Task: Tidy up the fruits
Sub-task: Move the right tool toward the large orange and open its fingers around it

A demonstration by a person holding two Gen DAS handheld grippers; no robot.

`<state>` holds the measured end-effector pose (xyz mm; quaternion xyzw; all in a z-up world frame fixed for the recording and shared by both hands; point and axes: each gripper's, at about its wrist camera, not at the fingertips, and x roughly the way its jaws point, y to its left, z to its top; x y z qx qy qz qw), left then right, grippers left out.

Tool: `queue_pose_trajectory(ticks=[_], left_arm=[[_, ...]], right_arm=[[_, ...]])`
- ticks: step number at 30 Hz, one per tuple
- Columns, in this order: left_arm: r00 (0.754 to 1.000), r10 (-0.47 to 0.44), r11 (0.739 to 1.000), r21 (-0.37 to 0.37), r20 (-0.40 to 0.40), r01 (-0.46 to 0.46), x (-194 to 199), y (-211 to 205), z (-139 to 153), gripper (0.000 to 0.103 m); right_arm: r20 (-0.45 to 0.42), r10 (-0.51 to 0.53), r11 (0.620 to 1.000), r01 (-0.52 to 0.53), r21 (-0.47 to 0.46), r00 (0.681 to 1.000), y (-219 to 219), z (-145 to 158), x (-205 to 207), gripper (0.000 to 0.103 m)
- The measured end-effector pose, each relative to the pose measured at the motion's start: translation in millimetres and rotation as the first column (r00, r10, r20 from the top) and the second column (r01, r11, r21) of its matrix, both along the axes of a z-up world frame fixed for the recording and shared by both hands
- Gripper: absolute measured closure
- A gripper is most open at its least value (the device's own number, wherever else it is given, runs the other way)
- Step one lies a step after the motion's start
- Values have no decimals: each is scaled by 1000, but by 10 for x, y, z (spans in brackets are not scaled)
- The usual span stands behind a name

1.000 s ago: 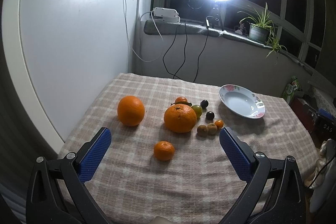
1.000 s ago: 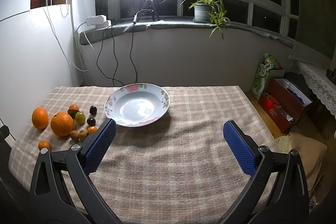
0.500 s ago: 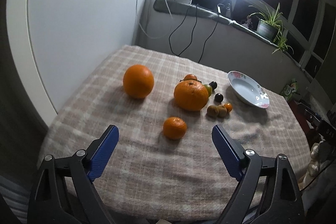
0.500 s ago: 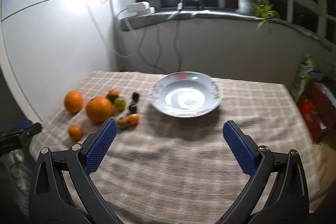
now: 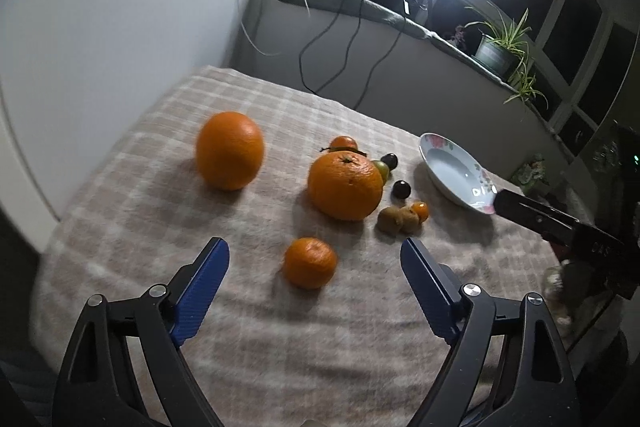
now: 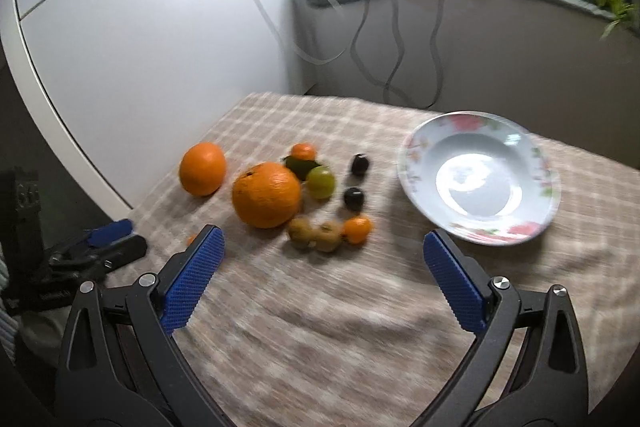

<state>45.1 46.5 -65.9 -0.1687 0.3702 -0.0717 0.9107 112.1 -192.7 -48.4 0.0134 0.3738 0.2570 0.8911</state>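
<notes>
The plate (image 6: pixel 416 163) is standing empty on the checked cloth (image 5: pixel 320 347); all the fruits are lying to its left, so nothing is sorted yet. The left gripper (image 5: pixel 315 255) has just been narrowing but is gaping, empty, toward the small mandarin (image 5: pixel 310 262); the right gripper (image 6: pixel 324 247) is also gaping and holding nothing.

Near cloth: I see bare checked tablecloth (image 6: pixel 340 327) ahead of both grippers.
Left path: small mandarin (image 5: pixel 310 263) stands alone, open all round.
Middle: fruit cluster (image 6: pixel 320 203) packed tight.
Right: plate (image 6: pixel 416 163) empty.
</notes>
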Motion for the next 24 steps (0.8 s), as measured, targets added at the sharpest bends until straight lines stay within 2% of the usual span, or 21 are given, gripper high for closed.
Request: queue_pose_trajectory(ticks=[4,9,10,12,18,24], left_arm=[[999,-42,997,-70,-31,39,188,-30,-74,16],[996,-74,993,-99,-55,68,408,-107,-108,16],[995,-81,991,-110,-58,74,460,-116,-106,16],[994,-93,990,-114,-60,86,539,-155,-109,18],[989,-115,985,-137,-96,102,766,-218,-182,25],[986,-122,984,-147,-115,105,895,-240,-225,26]], right_arm=[[-91,51,998,-47,44,995,154,-85,277,1],[-172,96,993,-83,80,980,376,-191,560,1],[-190,105,992,-89,88,976,421,-219,614,3],[-232,123,989,-100,107,965,491,-273,723,14],[-354,144,981,-87,171,924,632,-440,966,29],[-422,146,977,-65,201,895,679,-546,1073,31]])
